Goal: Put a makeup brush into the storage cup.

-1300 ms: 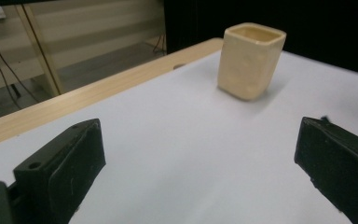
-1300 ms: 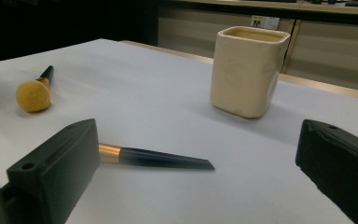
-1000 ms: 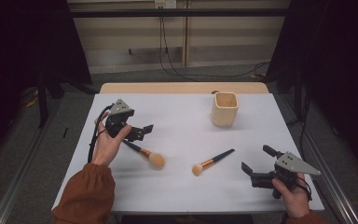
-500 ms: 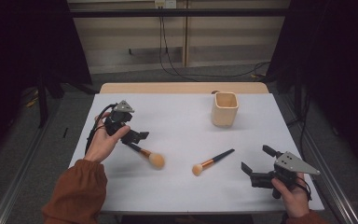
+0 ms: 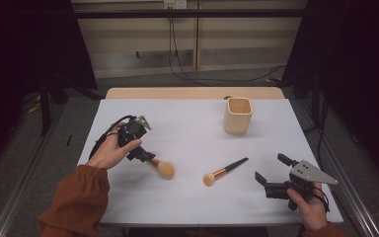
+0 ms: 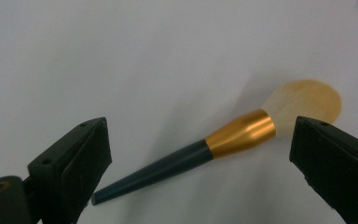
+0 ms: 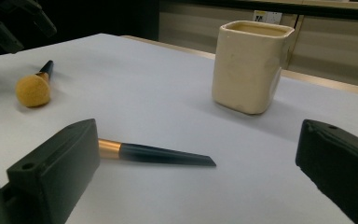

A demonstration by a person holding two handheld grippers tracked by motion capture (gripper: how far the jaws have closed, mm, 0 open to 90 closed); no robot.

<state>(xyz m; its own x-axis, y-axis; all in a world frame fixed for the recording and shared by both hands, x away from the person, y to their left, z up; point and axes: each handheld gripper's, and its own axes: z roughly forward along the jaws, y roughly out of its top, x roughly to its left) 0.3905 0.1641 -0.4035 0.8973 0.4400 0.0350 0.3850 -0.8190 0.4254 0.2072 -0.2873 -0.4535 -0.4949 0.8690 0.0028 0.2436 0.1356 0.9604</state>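
Observation:
A powder brush with a dark handle, gold ferrule and round orange head lies left of centre on the white table. My left gripper points down over its handle, open. In the left gripper view the brush lies between the spread jaws of my left gripper, untouched. A slimmer brush lies near the middle. Right of it, by the front edge, my right gripper is open and holds nothing. Seen from my right gripper, that brush's handle runs behind the left jaw.
A cream square cup stands upright at the back right of the table, and the right gripper view has the cup ahead. A strip of bare wooden tabletop runs along the far side. Dark curtains flank the table.
My left gripper has tipped downward and dropped closer over the powder brush's handle. Both brushes, the cup and my right gripper stay where they were.

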